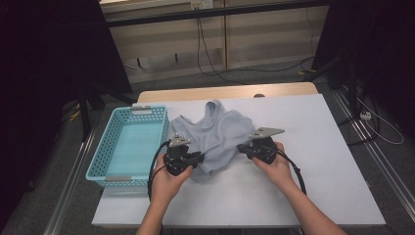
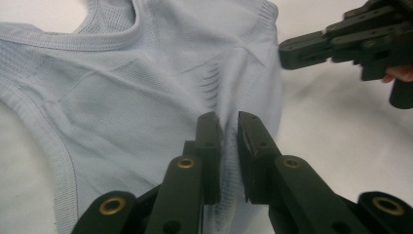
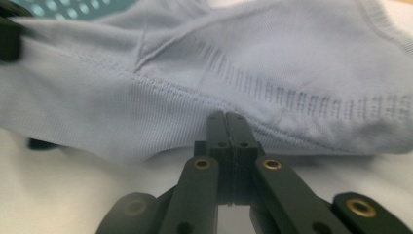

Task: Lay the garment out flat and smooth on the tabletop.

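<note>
While lying crumpled on the worktop (image 1: 303, 161), the pale-blue tank top (image 1: 215, 134) is being pinched by left tongs (image 2: 229, 124) and right tongs (image 3: 227, 122) at opposite edges.

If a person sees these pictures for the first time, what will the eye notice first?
First, the pale blue sleeveless top lying crumpled in the middle of the white table. The left tongs pinch a fold of its cloth on one side, and the right tongs are shut at its hem on the other side. Next, the turquoise basket standing at the table's left edge.
</note>
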A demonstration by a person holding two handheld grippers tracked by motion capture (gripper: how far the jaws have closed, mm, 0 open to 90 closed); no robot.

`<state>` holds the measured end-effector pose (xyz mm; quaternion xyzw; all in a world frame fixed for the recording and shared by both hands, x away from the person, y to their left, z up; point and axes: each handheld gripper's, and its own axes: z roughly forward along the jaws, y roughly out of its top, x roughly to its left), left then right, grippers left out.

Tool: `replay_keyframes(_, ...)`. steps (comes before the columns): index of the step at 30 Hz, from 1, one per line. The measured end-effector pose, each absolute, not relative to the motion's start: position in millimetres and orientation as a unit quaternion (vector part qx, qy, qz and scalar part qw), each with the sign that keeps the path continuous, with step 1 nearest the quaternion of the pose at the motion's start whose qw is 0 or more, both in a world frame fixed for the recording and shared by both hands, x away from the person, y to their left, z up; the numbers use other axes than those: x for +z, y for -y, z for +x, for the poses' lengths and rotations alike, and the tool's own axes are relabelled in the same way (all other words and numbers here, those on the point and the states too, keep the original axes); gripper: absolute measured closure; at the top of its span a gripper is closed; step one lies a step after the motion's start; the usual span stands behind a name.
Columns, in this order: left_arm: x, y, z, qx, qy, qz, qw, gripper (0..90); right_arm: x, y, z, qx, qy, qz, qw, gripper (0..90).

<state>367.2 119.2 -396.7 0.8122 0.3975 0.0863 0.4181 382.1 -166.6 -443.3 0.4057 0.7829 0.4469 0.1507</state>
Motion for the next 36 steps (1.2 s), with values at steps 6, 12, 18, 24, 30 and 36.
replay_keyframes(6,-392,-114,366,0.09,-0.391,0.815,0.419,80.1,-436,181,371,0.457,-0.774,0.408,0.161,90.0)
replay_keyframes(12,-394,-115,369,0.085,-0.396,0.811,0.423,80.2,-441,181,369,0.438,-0.782,0.42,0.141,75.2)
replay_keyframes(18,-396,-116,371,0.083,-0.399,0.81,0.422,80.2,-456,164,377,0.411,-0.803,0.399,0.164,47.0)
replay_keyframes(24,-409,-112,370,0.078,-0.402,0.818,0.405,80.2,-464,158,389,0.394,-0.805,0.41,0.169,64.7)
replay_keyframes(30,-413,-113,368,0.076,-0.404,0.817,0.404,80.1,-461,157,391,0.394,-0.806,0.413,0.153,90.0)
replay_keyframes(36,-410,-111,367,0.076,-0.402,0.817,0.407,80.0,-455,170,389,0.415,-0.792,0.428,0.133,90.0)
